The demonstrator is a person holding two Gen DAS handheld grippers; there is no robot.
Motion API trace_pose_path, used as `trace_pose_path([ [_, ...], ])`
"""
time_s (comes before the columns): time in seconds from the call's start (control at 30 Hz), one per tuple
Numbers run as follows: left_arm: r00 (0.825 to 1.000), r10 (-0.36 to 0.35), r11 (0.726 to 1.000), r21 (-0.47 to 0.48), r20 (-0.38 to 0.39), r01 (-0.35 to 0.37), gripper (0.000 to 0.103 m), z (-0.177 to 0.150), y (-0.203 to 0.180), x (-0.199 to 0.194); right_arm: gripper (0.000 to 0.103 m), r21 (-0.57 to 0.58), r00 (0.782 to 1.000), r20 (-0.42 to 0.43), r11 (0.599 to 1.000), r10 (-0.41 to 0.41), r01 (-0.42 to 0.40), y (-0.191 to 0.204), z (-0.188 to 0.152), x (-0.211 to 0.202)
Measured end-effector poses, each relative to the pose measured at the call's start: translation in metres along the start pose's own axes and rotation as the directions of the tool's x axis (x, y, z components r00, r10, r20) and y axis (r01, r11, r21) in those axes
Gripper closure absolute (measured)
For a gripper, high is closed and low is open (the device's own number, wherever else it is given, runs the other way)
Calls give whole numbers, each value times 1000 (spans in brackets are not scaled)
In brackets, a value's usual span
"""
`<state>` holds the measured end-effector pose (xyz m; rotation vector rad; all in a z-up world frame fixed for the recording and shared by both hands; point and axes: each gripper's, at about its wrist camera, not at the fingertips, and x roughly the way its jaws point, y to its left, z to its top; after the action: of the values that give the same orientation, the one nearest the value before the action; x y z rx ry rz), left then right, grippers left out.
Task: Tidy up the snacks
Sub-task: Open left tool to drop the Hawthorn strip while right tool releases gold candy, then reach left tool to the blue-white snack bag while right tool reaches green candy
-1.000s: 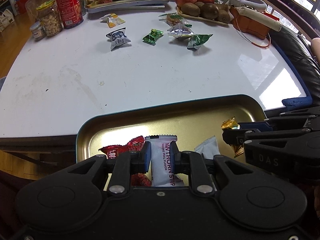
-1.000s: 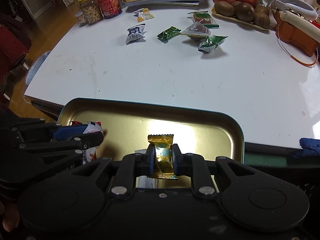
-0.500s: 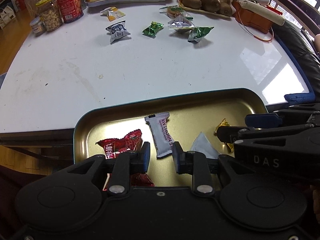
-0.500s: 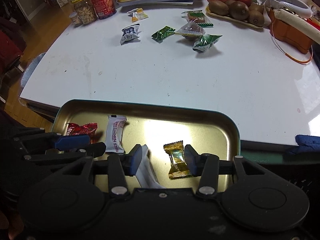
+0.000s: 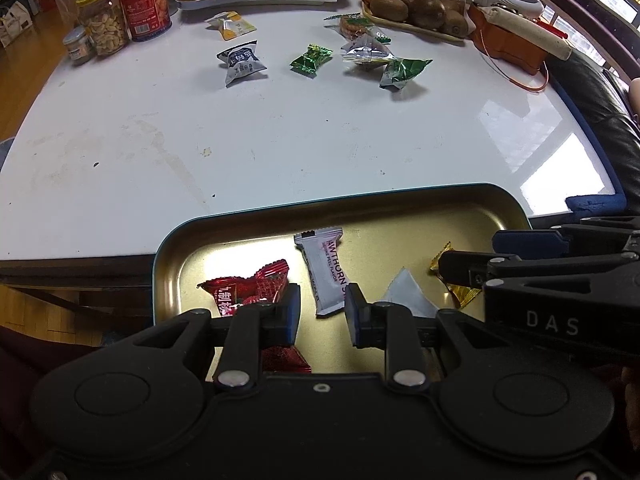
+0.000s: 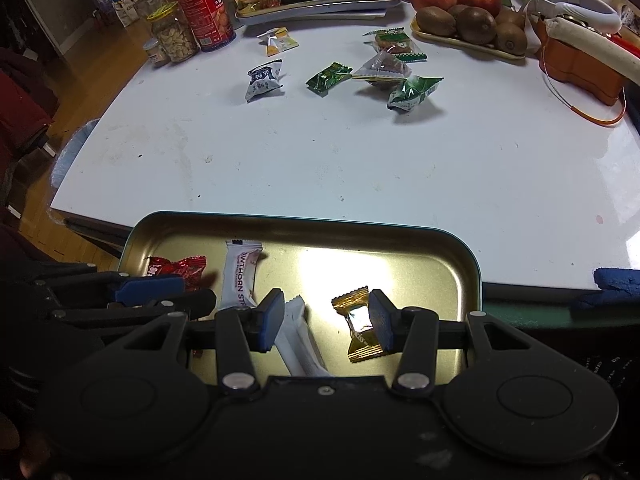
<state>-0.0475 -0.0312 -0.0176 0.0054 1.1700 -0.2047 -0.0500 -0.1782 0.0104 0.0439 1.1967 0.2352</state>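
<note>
- The left claw (image 5: pixel 322 314) hangs over the near left part of a gold tray (image 5: pixel 460 216), its jaws apart and gripping nothing; a white bar (image 5: pixel 326 276) lies flat on the tray floor, its near end in the gap between the pads (no pad touches it).
- A red candy (image 5: pixel 248 286) lies just left of the bar, partly hidden behind the left pad.
- The right claw (image 6: pixel 326 322) hangs over the near middle of the same tray (image 6: pixel 440 240), jaws wide and empty; a gold candy (image 6: pixel 360 326) lies on the tray floor close against the right pad (touching or not, I cannot tell).
- A white sachet (image 6: pixel 298 336) lies beside the left pad of this claw, running back under the claw body.
- The tray sits at the near edge of the white worktop (image 6: pixel 320 160).
- On the far part of the worktop, well apart from the tray, lie loose snacks: a grey packet (image 6: pixel 264 80), a green candy (image 6: pixel 328 78), a green-and-white packet (image 6: pixel 414 92), a clear triangular pack (image 6: pixel 382 70) and a yellow packet (image 6: pixel 280 42).
- Beyond them stand a second tray (image 6: pixel 320 4) heaped with snacks, a red can (image 6: pixel 206 10), a nut jar (image 6: pixel 172 32) and a dish of kiwis (image 6: pixel 472 24).
</note>
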Motion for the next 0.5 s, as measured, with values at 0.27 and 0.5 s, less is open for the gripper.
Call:
trace_pose_path([
  [0.27, 1000, -1, 1000, -14, -12, 1, 69, 0, 5, 4, 54, 14, 1000, 19, 1000, 14, -14, -1, 3, -5],
  [0.5, 1000, -12, 998, -56, 24, 14, 69, 20, 17, -7, 54, 95, 997, 54, 994, 56, -61, -9, 16, -10],
])
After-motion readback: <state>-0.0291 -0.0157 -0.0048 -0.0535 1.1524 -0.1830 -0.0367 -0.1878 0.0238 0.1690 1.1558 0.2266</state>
